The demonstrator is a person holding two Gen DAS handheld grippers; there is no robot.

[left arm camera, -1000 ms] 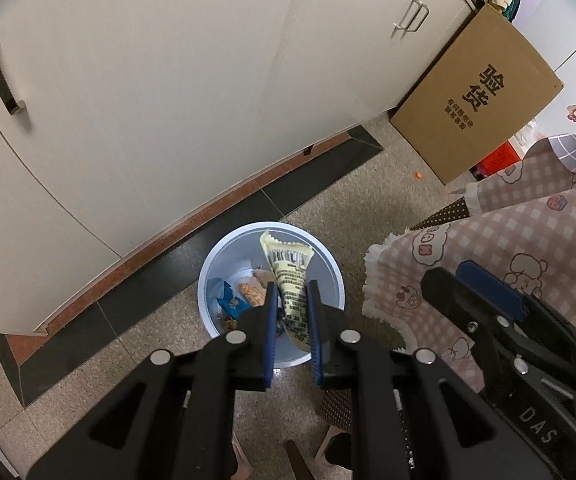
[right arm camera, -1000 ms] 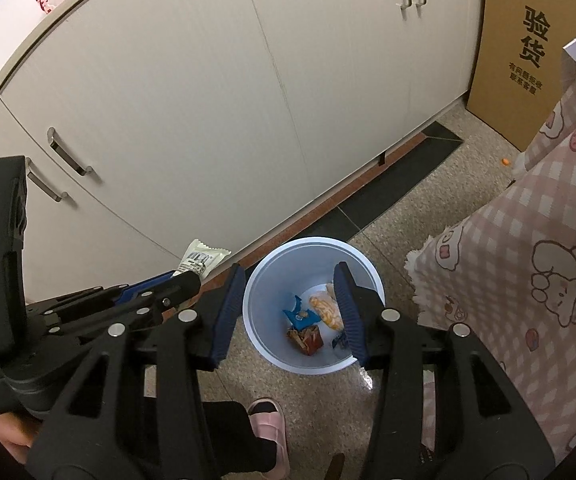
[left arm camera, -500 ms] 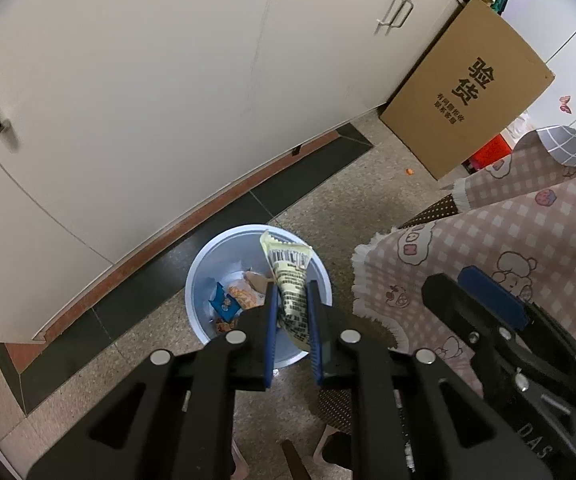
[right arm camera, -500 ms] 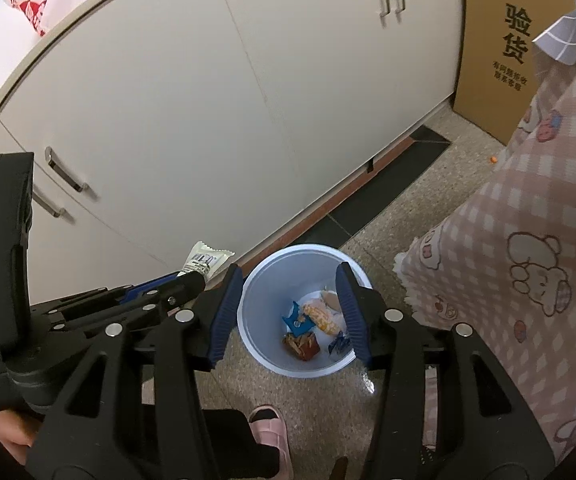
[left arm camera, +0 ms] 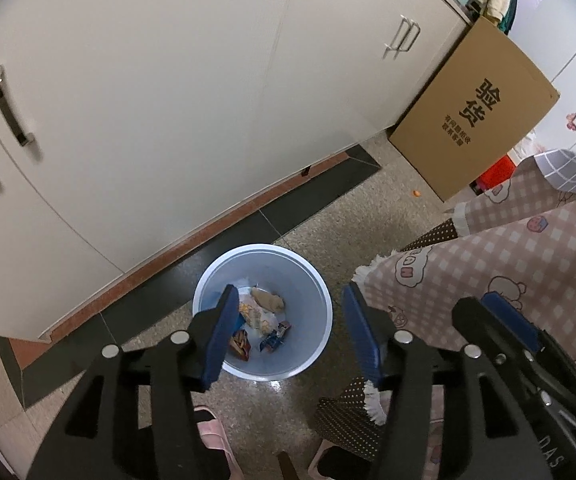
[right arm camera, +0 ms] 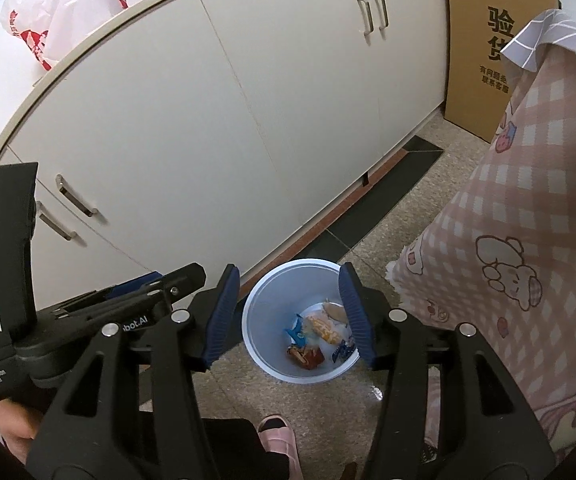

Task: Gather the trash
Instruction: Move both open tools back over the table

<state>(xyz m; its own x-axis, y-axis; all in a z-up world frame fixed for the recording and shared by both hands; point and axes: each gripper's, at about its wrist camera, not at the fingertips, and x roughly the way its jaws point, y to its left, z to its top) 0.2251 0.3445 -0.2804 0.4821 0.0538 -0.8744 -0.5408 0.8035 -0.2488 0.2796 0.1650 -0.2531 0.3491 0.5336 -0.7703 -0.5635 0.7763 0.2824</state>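
**Operator:** My left gripper (left arm camera: 288,332) has just been opening, and nothing sits between its pads now. Half a second back it was clamped on a pale snack wrapper above the bin (left arm camera: 319,292); that wrapper is gone from the jaws.

**Partner:** Did it land inside?

**Operator:** I judge so. The snack wrappers (left arm camera: 262,320) lie in a heap at the bottom of the bin, and I see none on the floor (left arm camera: 367,216) around it. I can't pick out that particular one in the heap.

**Partner:** And your other hand?

**Operator:** The right gripper (right arm camera: 289,316) hangs over the same bin, jaws apart and empty. Both are free for the next piece.
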